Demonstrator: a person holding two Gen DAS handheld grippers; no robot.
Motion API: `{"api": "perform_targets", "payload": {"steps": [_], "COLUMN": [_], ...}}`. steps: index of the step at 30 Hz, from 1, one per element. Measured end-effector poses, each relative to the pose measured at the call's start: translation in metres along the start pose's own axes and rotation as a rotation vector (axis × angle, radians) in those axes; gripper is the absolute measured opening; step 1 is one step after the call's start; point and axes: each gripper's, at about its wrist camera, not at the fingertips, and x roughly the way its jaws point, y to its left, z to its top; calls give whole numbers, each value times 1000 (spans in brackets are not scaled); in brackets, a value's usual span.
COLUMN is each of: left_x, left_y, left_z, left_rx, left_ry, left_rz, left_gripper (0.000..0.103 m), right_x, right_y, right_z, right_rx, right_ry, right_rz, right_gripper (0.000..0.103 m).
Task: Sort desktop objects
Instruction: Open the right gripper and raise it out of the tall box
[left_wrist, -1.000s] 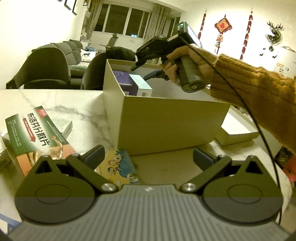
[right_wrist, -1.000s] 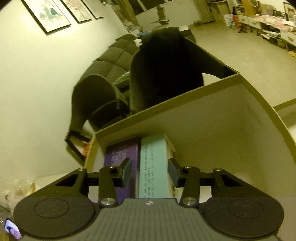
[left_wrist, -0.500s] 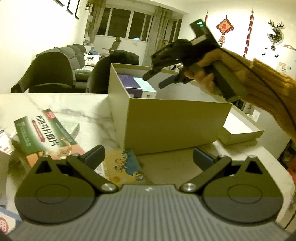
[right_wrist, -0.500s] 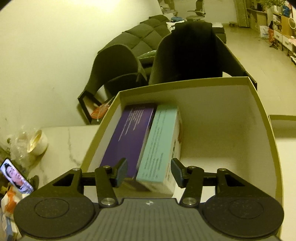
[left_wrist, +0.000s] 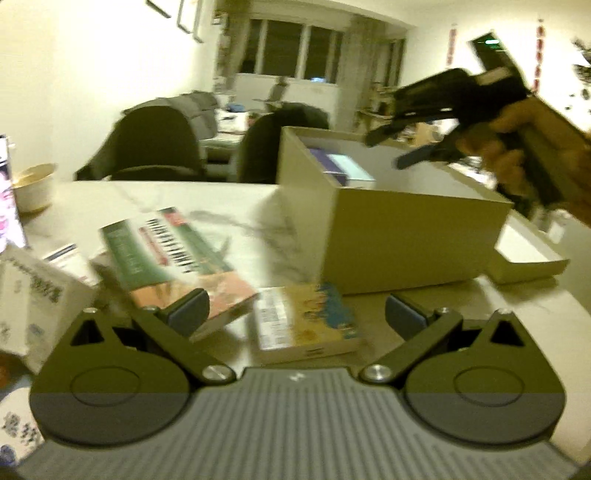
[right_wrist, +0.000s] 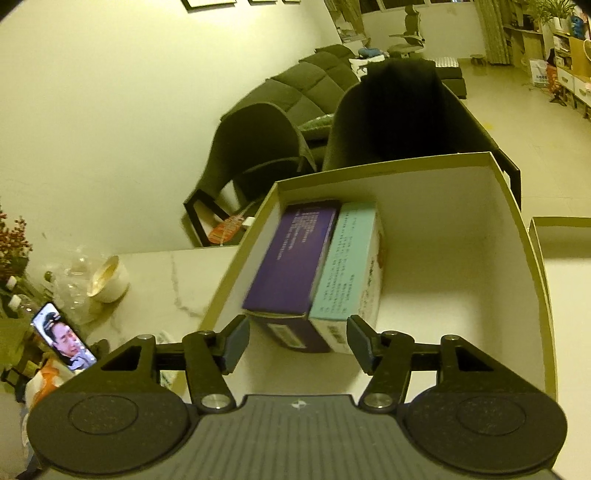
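Note:
A beige cardboard box (left_wrist: 413, 236) stands open on the marble table. Inside it a purple carton (right_wrist: 295, 258) and a teal carton (right_wrist: 351, 258) lie side by side against the far-left wall. My right gripper (right_wrist: 297, 345) hovers open above the box's near edge, empty; it also shows as the right gripper (left_wrist: 402, 147) held by a hand over the box. My left gripper (left_wrist: 297, 314) is open low over the table. Between its fingers lies a small yellow-blue carton (left_wrist: 306, 321). A long green carton (left_wrist: 173, 254) lies to the left.
The box lid (left_wrist: 528, 258) rests to the right of the box. White cartons (left_wrist: 33, 295) crowd the left edge. A paper bowl (right_wrist: 107, 280) and a lit phone (right_wrist: 62, 336) stand at the table's left end. Dark chairs (right_wrist: 399, 110) line the far side.
My right gripper has drawn back and up out of the box, leaving the teal carton beside the purple one. My left gripper has swung left and lower toward the yellow-blue carton.

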Motion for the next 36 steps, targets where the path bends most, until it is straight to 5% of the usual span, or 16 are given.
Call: {"api": "perform_targets", "payload": {"steps": [13,30,36], "left_x": [-5,7,3], "left_y": [25,48,40], "left_z": [-7,-7,-9], "left_rx": [-118,-318,-254], "left_ry": [63,47,6], "left_rz": [111,232,351], "left_gripper": [103,103,103], "right_x": [-50,-93,-94], "right_y": [29,44,45], "right_z": [-40,-112,-135], "right_rx": [-87,-113,-75], "right_ry": [-59,-158,-163], "right_rz": [72,111,165], "right_gripper": [80,90,91]}}
